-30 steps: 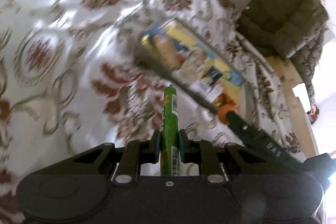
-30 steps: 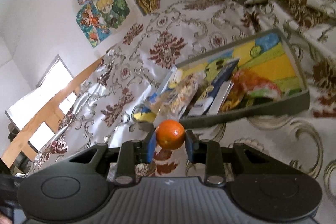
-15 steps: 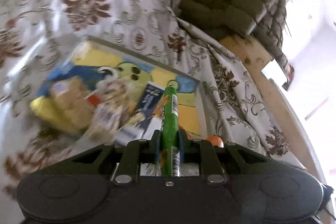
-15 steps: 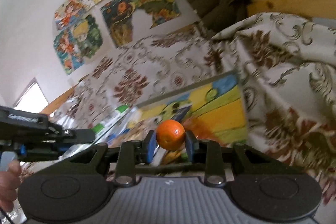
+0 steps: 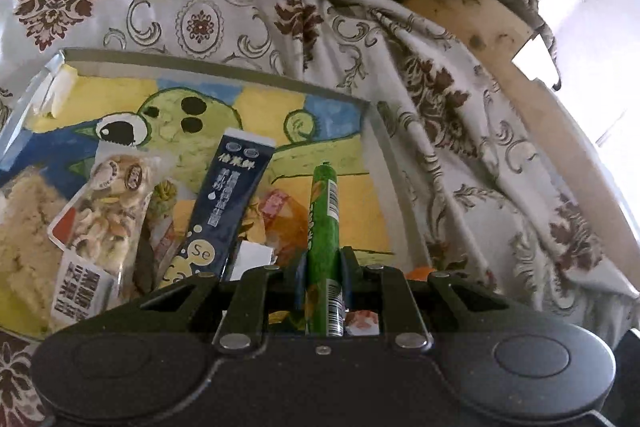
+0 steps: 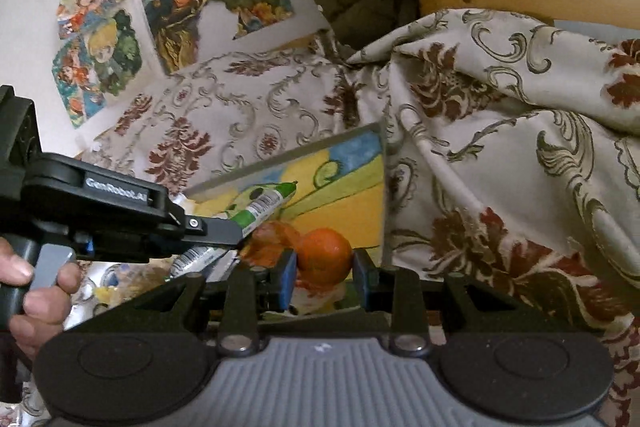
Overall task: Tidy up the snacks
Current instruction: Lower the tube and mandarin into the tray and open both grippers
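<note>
Hovering over the tray, the left claw is clamped on a green stick, the right claw on an orange. Ahead of both, several packets already lie in the tray; these two snacks appear to be what is left to drop in.

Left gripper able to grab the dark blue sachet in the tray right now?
Probably not: the left gripper is shut on the green stick. The dark blue sachet lies uncovered in the tray.
</note>
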`<state>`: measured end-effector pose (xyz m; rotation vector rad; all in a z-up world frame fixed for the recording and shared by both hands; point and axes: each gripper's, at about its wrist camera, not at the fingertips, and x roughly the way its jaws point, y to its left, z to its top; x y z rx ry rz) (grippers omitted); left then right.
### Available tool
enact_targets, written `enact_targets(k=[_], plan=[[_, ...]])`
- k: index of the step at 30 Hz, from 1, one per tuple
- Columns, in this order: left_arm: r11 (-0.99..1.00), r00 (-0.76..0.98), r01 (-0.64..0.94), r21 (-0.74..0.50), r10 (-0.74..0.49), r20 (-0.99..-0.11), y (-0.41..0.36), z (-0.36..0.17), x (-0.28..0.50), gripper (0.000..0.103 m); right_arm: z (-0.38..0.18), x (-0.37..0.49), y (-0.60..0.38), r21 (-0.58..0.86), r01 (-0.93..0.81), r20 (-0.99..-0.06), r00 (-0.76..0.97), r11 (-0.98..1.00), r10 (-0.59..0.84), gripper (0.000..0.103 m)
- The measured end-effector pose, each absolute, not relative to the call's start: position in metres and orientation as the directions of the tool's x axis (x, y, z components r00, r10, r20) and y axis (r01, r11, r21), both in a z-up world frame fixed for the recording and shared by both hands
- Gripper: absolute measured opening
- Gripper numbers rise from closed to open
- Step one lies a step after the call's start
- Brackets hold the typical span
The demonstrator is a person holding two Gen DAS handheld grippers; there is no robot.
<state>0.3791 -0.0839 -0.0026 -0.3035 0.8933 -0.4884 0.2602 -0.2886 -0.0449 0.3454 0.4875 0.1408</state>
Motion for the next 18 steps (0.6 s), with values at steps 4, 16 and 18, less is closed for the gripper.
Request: enact_targets(k=[4, 16, 18], plan=[[0.863, 0.535, 0.277, -0.422, -0.503, -0.678, -0.086, -0.011, 0.375, 0.019, -0.047, 0.261, -0.286, 0.335, -0.041, -0.448, 0.872, 0.941, 0.198, 0.034], [0.885, 0.560, 0.281, -0.372, -0.466, -0.685, -0.088, -0.007, 0.368, 0.019, -0.050, 0.259, -0.284, 0.320, -0.058, -0.457, 0.865, 0.946, 0.208, 0.035], [0.889, 0.565, 0.283, -0.361, -0.458, -0.686, -0.089, -0.005, 0.368, 0.019, -0.050, 0.259, -0.284, 0.324, -0.059, -0.456, 0.865, 0.944, 0.210, 0.035]])
